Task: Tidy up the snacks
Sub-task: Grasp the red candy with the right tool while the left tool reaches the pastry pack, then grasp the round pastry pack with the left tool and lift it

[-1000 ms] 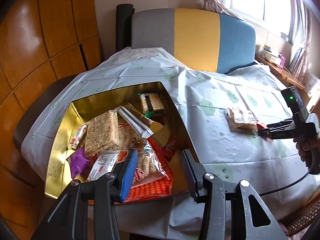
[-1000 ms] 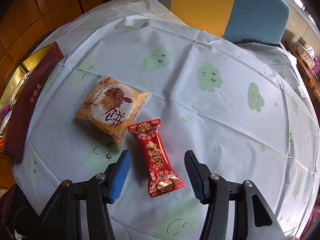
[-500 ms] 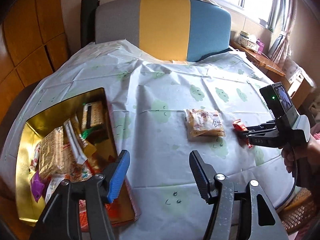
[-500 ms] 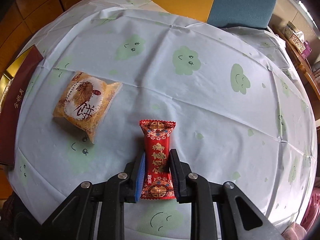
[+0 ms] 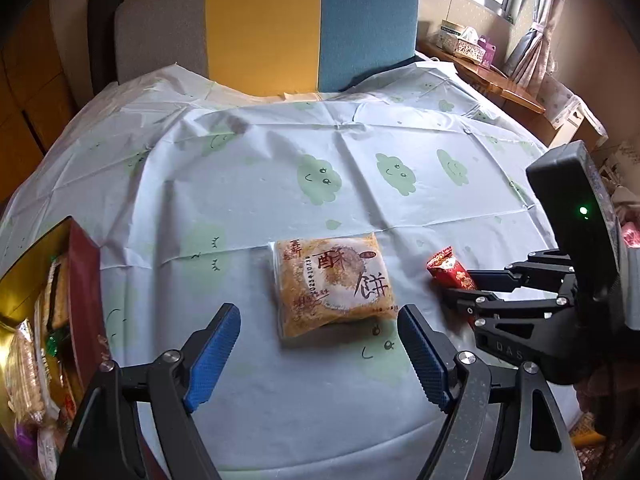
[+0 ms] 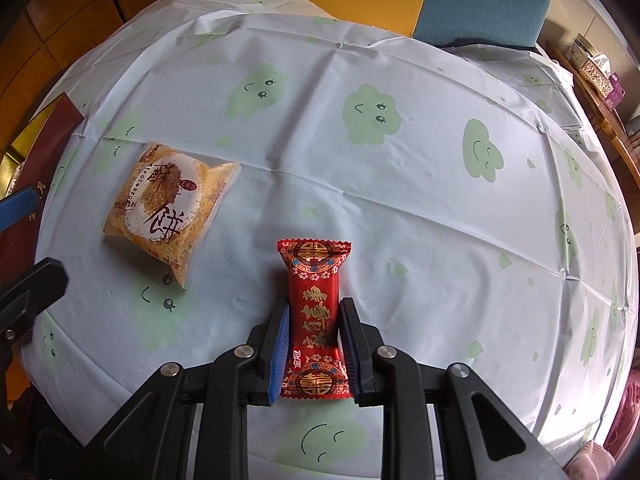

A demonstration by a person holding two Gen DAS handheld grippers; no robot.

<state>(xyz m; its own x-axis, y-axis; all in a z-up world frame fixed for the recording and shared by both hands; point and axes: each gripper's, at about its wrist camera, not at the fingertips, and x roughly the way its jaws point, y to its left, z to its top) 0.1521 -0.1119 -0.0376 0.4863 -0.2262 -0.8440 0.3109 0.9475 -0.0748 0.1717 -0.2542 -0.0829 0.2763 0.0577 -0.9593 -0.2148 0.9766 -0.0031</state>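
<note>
Red foil-wrapped candy [image 6: 315,312]: clamped in right gripper [image 6: 315,340], ready for lifting. Left gripper [image 5: 320,354]: jaws just opened wide, empty, hovering near orange plastic pastry packet [image 5: 334,282], left of candy

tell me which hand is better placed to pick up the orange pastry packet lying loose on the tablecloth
Left. The left tool is open, empty and lined up just short of the orange pastry packet. The right tool is already shut on the red candy, so it has no free grip.
</note>
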